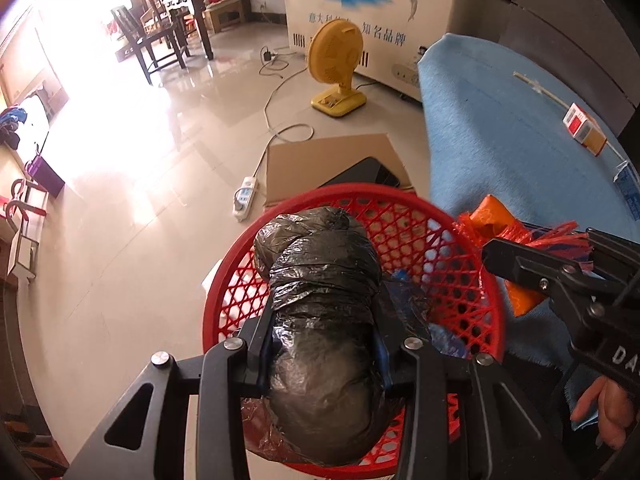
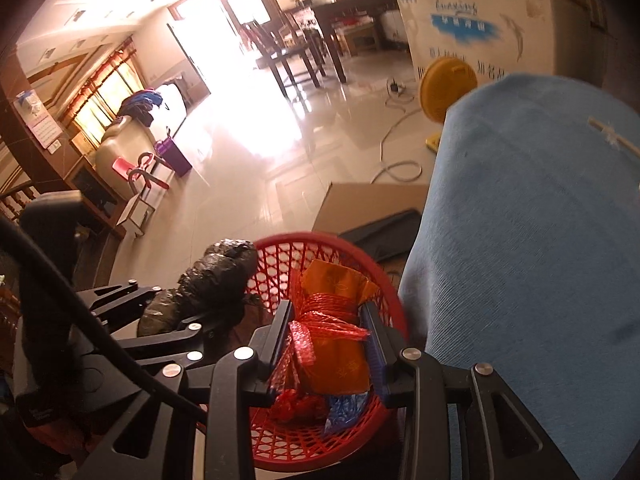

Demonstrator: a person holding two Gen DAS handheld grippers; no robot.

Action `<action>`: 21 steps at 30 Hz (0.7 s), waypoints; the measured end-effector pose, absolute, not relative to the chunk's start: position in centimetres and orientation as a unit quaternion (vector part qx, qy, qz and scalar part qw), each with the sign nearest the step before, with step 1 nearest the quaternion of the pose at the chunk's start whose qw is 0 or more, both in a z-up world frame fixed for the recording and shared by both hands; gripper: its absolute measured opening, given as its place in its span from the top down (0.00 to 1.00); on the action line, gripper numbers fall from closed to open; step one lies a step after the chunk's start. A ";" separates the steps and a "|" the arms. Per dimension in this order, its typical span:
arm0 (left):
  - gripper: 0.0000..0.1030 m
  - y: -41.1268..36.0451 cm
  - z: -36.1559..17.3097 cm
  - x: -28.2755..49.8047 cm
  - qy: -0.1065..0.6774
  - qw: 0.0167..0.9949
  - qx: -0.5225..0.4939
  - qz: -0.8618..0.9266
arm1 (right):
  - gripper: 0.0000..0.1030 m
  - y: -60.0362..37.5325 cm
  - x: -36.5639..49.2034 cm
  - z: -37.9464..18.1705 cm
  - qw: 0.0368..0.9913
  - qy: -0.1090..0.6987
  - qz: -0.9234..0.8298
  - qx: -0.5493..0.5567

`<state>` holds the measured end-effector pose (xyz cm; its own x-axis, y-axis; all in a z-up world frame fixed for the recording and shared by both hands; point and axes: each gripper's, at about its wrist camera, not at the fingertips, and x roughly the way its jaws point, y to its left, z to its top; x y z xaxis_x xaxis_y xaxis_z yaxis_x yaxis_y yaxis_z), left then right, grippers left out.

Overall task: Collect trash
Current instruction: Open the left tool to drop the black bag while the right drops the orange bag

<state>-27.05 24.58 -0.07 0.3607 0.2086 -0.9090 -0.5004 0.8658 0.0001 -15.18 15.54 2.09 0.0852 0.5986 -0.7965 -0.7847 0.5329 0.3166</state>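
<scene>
Left tool pinched black bag bundle, right tool pinched orange packet, both over red basket; best released low, centred.

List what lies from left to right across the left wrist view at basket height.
white power strip → black plastic bundle held by the left gripper over the red basket → orange packet in the right gripper → blue cloth
</scene>
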 end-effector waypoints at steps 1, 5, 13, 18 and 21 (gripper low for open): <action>0.60 24.8 -0.2 -27.2 0.524 0.811 -0.142 0.220 | 0.62 15.7 -14.9 1.8 0.728 0.488 0.471 -0.097; 0.60 25.5 -0.7 -27.8 0.529 0.805 -0.147 0.225 | 0.62 16.4 -14.4 0.4 0.711 0.516 0.469 -0.094; 0.51 26.0 -1.0 -28.0 0.532 0.802 -0.150 0.226 | 0.37 17.1 -15.3 -0.5 0.681 0.543 0.485 -0.083; 0.51 26.1 -0.8 -28.3 0.532 0.801 -0.151 0.228 | 0.36 16.9 -15.8 0.3 0.689 0.526 0.494 -0.071; 0.51 26.2 -0.5 -28.4 0.530 0.802 -0.152 0.231 | 0.36 16.2 -15.6 0.8 0.698 0.520 0.488 -0.062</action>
<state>-28.36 26.17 -0.51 0.3314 0.2092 -0.9200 -0.5323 0.8465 0.0008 -15.58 16.21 0.76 -0.0182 0.6174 -0.7865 -0.7457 0.5156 0.4220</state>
